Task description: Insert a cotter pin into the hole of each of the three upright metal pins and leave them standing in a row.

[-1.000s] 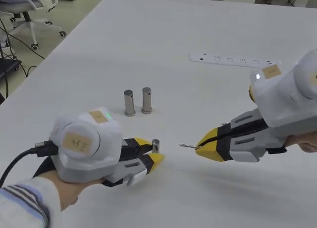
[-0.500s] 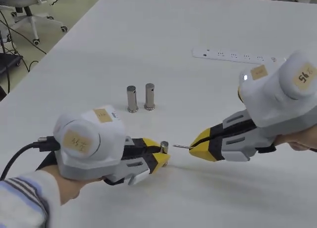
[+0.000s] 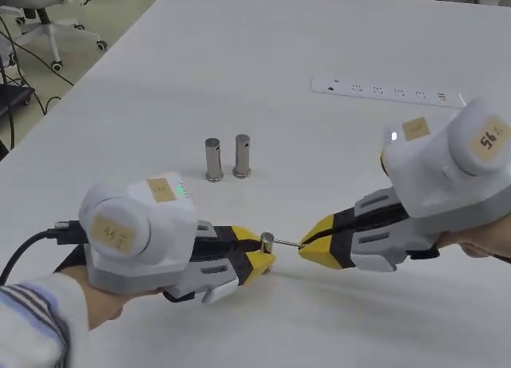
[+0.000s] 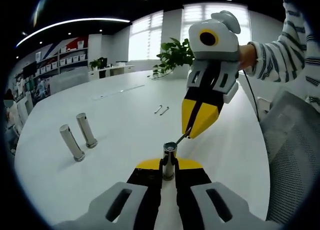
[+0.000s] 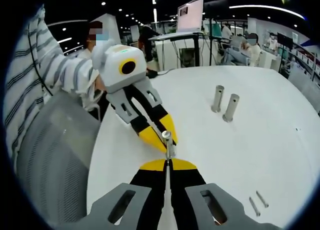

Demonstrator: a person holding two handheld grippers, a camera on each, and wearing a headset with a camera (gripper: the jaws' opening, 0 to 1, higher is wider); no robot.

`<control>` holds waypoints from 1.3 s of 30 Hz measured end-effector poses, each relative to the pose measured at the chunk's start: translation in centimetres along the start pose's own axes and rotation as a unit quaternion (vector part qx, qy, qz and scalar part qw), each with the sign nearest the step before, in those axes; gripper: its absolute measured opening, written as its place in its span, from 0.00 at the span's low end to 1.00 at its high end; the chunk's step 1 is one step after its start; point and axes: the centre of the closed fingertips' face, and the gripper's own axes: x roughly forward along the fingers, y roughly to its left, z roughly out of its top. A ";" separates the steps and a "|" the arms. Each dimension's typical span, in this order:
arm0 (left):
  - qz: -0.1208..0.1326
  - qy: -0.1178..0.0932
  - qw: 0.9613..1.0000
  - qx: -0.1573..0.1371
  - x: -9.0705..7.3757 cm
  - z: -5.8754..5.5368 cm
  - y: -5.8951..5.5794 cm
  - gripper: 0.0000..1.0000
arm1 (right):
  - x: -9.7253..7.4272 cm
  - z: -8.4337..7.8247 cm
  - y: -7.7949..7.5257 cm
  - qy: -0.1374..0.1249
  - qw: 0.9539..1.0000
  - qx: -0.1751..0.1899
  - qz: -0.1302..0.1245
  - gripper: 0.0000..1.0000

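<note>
The left claw (image 3: 262, 258) clamps a near metal pin (image 3: 267, 242) upright while the right claw (image 3: 306, 250), pinching a cotter pin (image 3: 287, 243), aims at its hole, so a straight push seems next.

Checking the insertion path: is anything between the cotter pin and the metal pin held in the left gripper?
Nothing visible. The cotter pin in the right gripper reaches straight to the metal pin; the other two pins stand apart behind.
</note>
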 end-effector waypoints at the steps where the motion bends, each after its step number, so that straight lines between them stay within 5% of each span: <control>1: -0.001 0.000 1.000 -0.001 0.0 0.0 0.0 0.08 | 0.1 0.0 0.0 0.001 1.000 -0.002 -0.001 0.03; 24: -0.004 -0.018 0.999 -0.026 -0.2 -0.1 -0.2 0.08 | 1.9 1.2 0.2 -0.028 0.999 -0.015 -0.014 0.04; 28: -0.004 -0.017 1.000 -0.024 -0.2 -0.1 -0.2 0.08 | 1.7 1.0 0.5 -0.026 0.999 -0.019 -0.011 0.10; 39: -0.008 -0.016 1.000 -0.025 -0.1 -0.2 -0.2 0.08 | 1.2 0.8 0.1 -0.025 0.999 -0.006 -0.024 0.04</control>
